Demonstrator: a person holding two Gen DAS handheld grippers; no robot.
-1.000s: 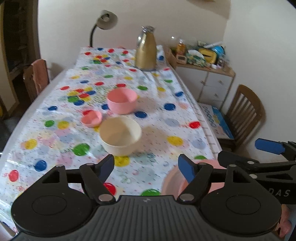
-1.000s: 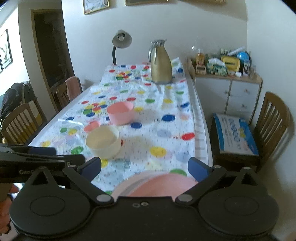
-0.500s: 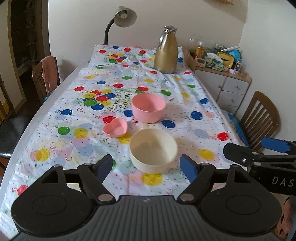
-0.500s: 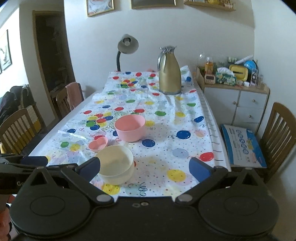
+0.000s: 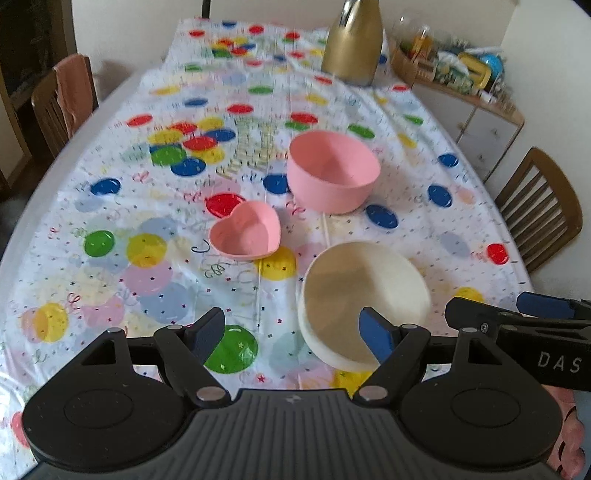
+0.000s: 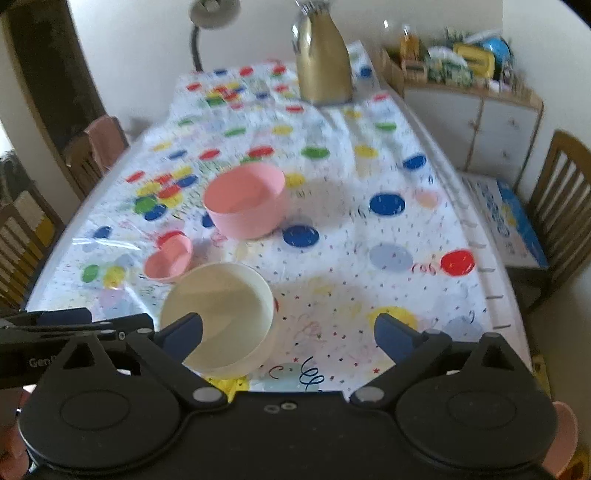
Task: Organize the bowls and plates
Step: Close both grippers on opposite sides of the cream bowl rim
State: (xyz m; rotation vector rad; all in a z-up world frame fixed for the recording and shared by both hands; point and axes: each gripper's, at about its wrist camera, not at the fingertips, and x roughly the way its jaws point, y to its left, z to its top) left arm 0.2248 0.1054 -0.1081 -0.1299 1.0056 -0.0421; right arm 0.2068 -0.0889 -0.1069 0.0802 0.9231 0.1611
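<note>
Both grippers have come fwd over the table and tipped down since a sec ago: the cream bowl (image 5: 365,291), then mid-table, now sits right at the fingertips, and the lamp head has gone out of the top of the left wrist view. Left gripper (image 5: 297,330) has its blue pads spread wide w/ nothing btwn them but tablecloth; its right pad overlaps the cream bowl's near rim in the picture, contact can't be told. Right gripper (image 6: 290,330) is likewise spread wide, nothing pinched; its left pad lies over the cream bowl's (image 6: 218,317) near-left rim, the bowl otherwise left of the gap. Each gripper shows at the edge of the other's view, so they're side by side. Cream bowl stands upright on the spotted tablecloth (image 5: 110,206), near edge of the table. Heart-shaped pink dish (image 5: 245,230) sits just beyond it to the left, apart from it. Round pink bowl (image 5: 332,177) is further back, upright, near the heart dish but not touching. Gold jug (image 6: 323,66) stands at the far end. Lamp (image 6: 212,14) is behind the table in the right wrist view. Cluttered white cabinet (image 6: 469,118) against the right wall, wooden chair (image 5: 539,206) beside the table on the right. Far parts of both views are motion-blurred.
</note>
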